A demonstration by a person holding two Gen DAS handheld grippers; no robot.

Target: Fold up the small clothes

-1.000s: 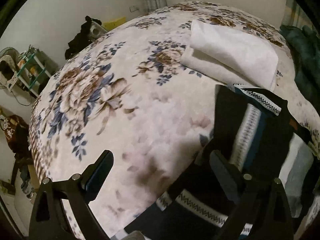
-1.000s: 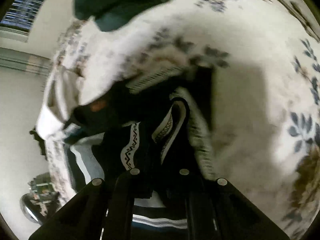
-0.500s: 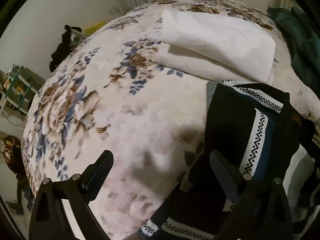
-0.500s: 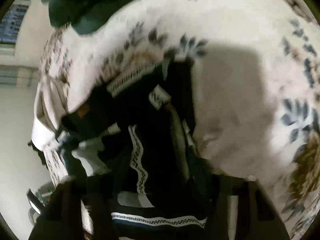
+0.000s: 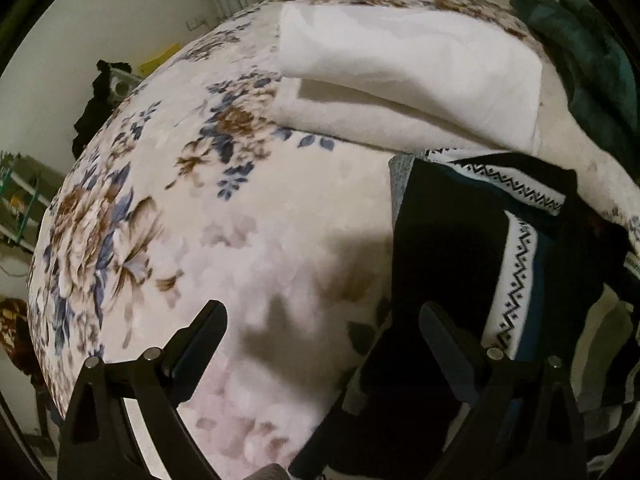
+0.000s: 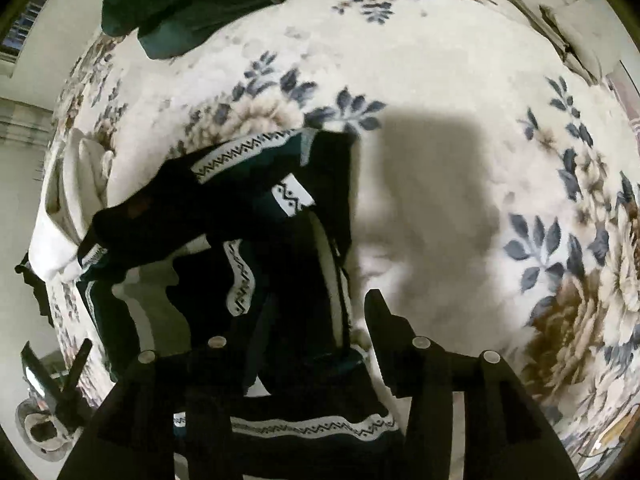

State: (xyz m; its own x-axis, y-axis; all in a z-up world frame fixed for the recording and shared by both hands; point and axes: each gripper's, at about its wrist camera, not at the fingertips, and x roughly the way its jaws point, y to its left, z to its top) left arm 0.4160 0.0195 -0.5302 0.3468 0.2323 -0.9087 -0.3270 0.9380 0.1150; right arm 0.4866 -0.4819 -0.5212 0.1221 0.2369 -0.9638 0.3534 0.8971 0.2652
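A black garment with white zigzag bands lies crumpled on the floral bed blanket. My left gripper is open just above the blanket. Its right finger hangs over the garment's left edge and nothing sits between the jaws. In the right wrist view the same garment lies bunched under my right gripper. Its jaws are opening, with a fold of the black cloth between them. The right finger stands clear of the cloth, and the left finger is lost against the dark fabric.
A folded white cloth lies just beyond the garment and shows as well at the left edge of the right wrist view. A dark green heap covers the far right of the bed. Shelves stand off the bed's left side.
My right gripper's jaws have parted from shut and the garment fold has dropped onto the pile. My left gripper has sunk and moved closer to the garment and the white cloth.
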